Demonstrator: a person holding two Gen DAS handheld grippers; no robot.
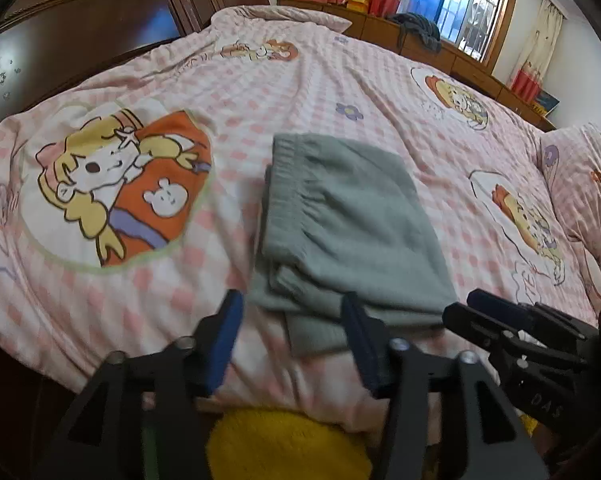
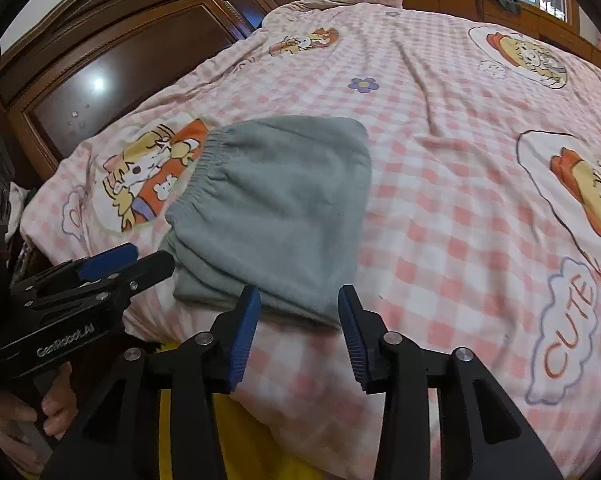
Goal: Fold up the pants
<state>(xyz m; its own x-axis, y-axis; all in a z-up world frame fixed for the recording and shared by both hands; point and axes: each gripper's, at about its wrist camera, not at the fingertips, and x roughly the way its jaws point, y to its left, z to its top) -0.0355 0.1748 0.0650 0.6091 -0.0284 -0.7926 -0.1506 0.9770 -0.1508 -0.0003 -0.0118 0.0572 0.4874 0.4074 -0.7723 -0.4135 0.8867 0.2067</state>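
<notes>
Blue ribbed pads (image 2: 244, 336) on the right gripper (image 2: 298, 334) stand apart with nothing between them, just off the near hem of the pants (image 2: 276, 208). The left gripper (image 1: 292, 344) also stands released; its pads press on nothing, though one finger overlaps the grey cloth in the left view. The pants lie folded in a thick packet near the near edge of the bed (image 1: 260, 92), elastic waistband (image 2: 198, 172) toward the left edge. I judge the fold nearly finished: best to draw both tools straight back without dragging the top layer. The cloth looks soft and fleecy; the checked cover under it is plush and wrinkled.
</notes>
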